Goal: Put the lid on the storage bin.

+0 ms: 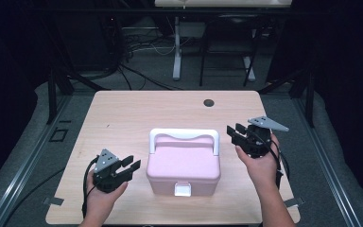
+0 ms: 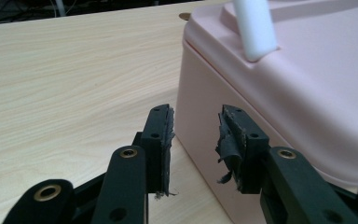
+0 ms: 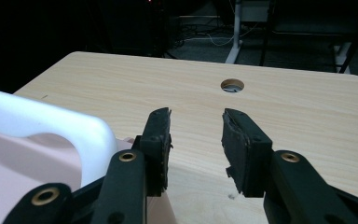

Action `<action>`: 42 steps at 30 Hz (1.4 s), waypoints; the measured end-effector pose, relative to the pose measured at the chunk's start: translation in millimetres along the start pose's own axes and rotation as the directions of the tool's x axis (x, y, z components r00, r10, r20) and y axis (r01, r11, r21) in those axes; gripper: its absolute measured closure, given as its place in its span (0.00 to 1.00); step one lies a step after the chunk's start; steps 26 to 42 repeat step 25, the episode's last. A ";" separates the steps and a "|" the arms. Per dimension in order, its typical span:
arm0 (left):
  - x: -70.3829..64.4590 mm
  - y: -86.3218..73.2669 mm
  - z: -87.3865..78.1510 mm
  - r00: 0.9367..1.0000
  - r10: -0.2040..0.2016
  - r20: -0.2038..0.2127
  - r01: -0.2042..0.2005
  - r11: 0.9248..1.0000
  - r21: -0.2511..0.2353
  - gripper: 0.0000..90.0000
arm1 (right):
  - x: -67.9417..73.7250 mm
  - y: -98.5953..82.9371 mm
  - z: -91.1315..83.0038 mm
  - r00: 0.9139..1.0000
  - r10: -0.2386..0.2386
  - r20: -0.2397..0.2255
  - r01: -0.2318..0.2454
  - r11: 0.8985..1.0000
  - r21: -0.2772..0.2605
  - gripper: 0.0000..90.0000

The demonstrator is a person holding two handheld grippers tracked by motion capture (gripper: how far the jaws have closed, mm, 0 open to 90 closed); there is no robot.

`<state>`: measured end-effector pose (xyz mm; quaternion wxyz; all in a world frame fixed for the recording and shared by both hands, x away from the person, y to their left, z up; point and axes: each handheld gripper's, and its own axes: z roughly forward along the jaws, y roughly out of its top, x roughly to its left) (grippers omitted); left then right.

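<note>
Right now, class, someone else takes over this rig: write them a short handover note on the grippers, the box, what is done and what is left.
Left gripper: open, holds nothing, beside the left side of the box, near its front corner.
Right gripper: open, holds nothing, by the right end of the white handle.
Box: pink, at the middle of the table, lid shut, handle lying back, white latch facing the person.
Done: both grippers brought up to the box.
Left: nothing gripped yet; likely grasp the handle or latch.
</note>
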<state>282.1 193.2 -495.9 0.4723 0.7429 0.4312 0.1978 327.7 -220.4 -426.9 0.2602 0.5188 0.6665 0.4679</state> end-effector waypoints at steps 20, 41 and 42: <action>14.4 -16.5 22.9 1.000 -0.020 -0.020 0.021 0.998 0.053 0.67 | -7.0 -4.1 3.8 1.000 0.014 0.001 -0.014 1.000 0.011 0.66; 16.0 -21.0 22.1 1.000 -0.017 -0.014 0.018 0.997 0.070 0.66 | -14.9 -9.6 9.9 1.000 0.025 0.007 -0.025 0.998 0.050 0.65; 16.0 -21.0 22.1 1.000 -0.017 -0.014 0.018 0.997 0.070 0.66 | -14.9 -9.6 9.9 1.000 0.025 0.007 -0.025 0.998 0.050 0.65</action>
